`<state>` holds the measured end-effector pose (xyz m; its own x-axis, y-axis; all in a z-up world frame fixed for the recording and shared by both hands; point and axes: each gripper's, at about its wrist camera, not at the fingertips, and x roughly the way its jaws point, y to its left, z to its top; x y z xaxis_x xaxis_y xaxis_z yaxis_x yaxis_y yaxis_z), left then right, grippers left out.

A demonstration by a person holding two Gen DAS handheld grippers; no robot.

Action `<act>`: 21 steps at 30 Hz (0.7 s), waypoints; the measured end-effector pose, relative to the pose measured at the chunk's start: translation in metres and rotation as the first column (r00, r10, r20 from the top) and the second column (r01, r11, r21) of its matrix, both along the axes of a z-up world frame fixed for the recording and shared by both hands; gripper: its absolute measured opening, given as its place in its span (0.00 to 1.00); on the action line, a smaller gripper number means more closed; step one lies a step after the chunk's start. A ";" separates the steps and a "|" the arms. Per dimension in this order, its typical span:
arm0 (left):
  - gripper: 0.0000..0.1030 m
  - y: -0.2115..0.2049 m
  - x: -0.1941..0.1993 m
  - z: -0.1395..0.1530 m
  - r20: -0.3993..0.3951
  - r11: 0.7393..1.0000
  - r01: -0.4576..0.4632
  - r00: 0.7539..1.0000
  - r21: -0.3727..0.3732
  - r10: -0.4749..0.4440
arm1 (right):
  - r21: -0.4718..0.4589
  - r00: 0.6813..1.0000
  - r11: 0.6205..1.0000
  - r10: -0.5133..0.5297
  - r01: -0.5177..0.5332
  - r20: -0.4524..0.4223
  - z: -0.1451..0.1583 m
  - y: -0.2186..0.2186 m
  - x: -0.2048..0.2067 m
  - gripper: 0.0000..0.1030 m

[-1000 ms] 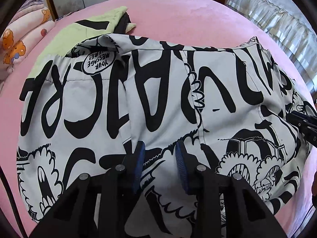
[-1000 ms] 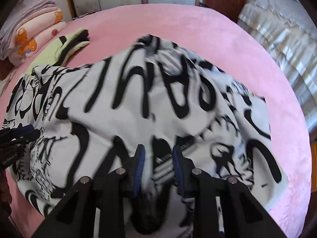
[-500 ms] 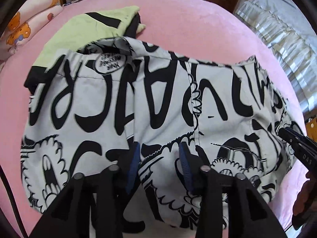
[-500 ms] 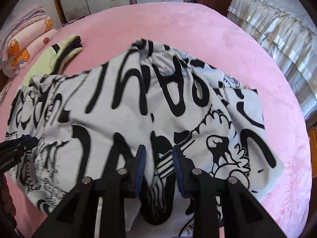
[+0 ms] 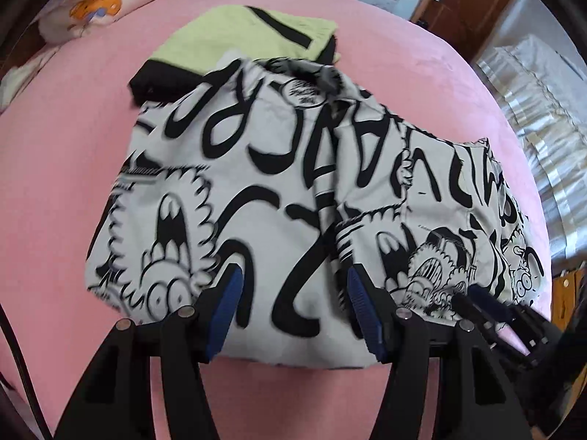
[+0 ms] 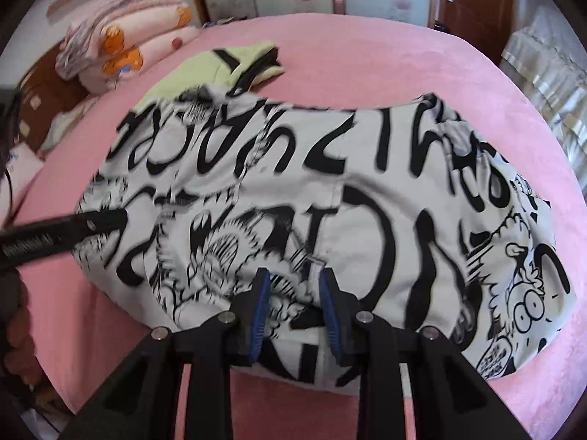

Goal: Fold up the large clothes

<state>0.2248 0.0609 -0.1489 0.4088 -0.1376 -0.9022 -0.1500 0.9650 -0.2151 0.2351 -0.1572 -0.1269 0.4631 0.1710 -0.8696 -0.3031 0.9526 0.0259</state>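
A large white garment (image 5: 279, 168) with black graffiti print lies folded on the pink bed (image 5: 58, 168). My left gripper (image 5: 293, 293) hangs over its near edge. Its jaws are opening, the blue pads (image 5: 227, 308) stand well apart, and cloth lies beneath them without being pinched. My right gripper (image 6: 295, 293) is shut on a bunched fold of the garment (image 6: 367, 183) at its near edge. The right gripper (image 5: 488, 308) shows at the left wrist view's lower right. The left gripper (image 6: 99, 220) enters the right wrist view from the left.
A lime-green and black garment (image 5: 249, 36) lies behind the printed one, partly under it. Stacked pink bedding (image 6: 121, 51) sits at the back left. A ruffled pale cover (image 5: 543, 110) borders the bed's right side. Wardrobe doors and a wooden door (image 6: 469, 3) stand beyond.
Both grippers drew back toward the near side, and bare pink bed now shows below the garment's edge. The left jaws widened and let go of the cloth. The right grip is unchanged.
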 end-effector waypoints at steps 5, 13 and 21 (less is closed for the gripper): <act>0.56 0.023 -0.020 -0.010 -0.038 0.997 -0.068 0.997 -0.044 0.067 | -0.053 0.998 0.996 0.063 -0.065 -0.028 -0.014 0.020 -0.020 0.27; 0.57 0.064 -0.054 -0.044 -0.105 0.958 -0.222 0.973 -0.184 0.205 | 0.000 0.996 0.997 0.080 -0.080 0.041 0.017 0.028 -0.022 0.27; 0.57 0.101 -0.076 -0.088 -0.113 0.860 -0.339 0.941 -0.382 0.321 | 0.021 0.995 0.997 0.071 -0.072 0.071 0.029 0.038 -0.016 0.27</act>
<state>0.1484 0.1616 -0.2365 0.4543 -0.3460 -0.8209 -0.4625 0.6960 -0.5493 0.2195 -0.1187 -0.0976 0.5088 0.2264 -0.8306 -0.3724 0.9277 0.0247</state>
